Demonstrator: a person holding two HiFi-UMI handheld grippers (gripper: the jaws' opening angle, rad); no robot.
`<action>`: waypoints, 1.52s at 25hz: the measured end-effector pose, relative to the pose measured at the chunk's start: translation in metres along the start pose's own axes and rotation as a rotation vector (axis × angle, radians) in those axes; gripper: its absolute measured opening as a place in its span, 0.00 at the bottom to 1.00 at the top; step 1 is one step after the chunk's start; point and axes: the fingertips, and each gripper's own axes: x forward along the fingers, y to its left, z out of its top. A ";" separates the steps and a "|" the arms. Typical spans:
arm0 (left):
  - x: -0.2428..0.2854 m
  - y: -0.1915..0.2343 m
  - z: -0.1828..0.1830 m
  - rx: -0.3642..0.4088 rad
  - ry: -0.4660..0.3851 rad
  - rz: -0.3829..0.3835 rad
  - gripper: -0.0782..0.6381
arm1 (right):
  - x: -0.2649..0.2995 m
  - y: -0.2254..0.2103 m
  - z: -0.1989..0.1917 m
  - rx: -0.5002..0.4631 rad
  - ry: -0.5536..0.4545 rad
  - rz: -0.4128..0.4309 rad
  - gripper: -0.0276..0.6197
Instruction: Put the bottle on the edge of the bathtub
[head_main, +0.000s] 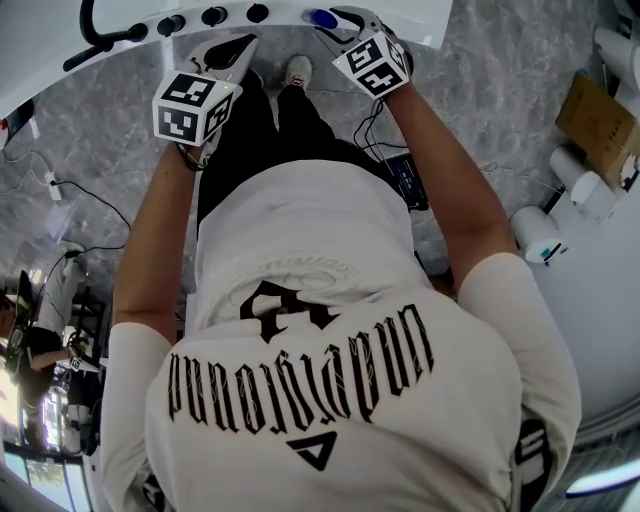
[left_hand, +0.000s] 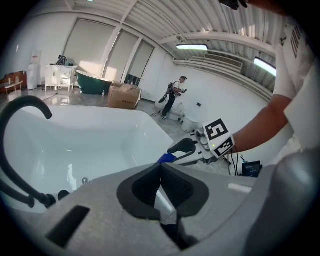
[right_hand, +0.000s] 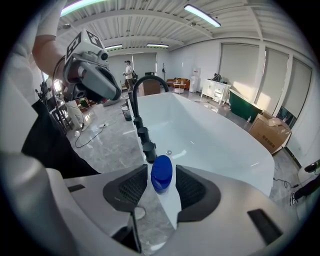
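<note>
Your right tool (right_hand: 161, 169) is spread around the blue-capped bottle (right_hand: 161, 178) on the bathtub rim (right_hand: 170, 209), left tool (left_hand: 160, 165) pressed together; probably light, slick plastic, so grip its body.

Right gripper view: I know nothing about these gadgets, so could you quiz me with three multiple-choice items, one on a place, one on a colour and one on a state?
1. Where does the bottle stand?
A. on a wooden shelf
B. on the white bathtub's rim
C. in a sink

2. What colour is its cap?
A. red
B. blue
C. yellow

3. How do the jaws of the right hand-held gripper stand?
A. apart, one on either side of the cap, not pressing it
B. squeezed together with nothing between them
C. clamped on a towel

Answers: 1 B, the white rim shows beneath the bottle; 2 B, the cap is plainly blue; 3 A, a sliver of gap shows on each side of the cap.
</note>
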 end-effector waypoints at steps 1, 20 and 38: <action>-0.001 -0.001 0.001 0.003 -0.003 0.002 0.13 | -0.003 0.001 0.002 -0.002 -0.008 -0.002 0.29; -0.066 -0.066 0.073 0.089 -0.195 0.079 0.13 | -0.157 0.006 0.092 -0.043 -0.281 -0.078 0.29; -0.176 -0.144 0.185 0.222 -0.497 0.134 0.13 | -0.298 0.028 0.175 -0.144 -0.537 -0.138 0.16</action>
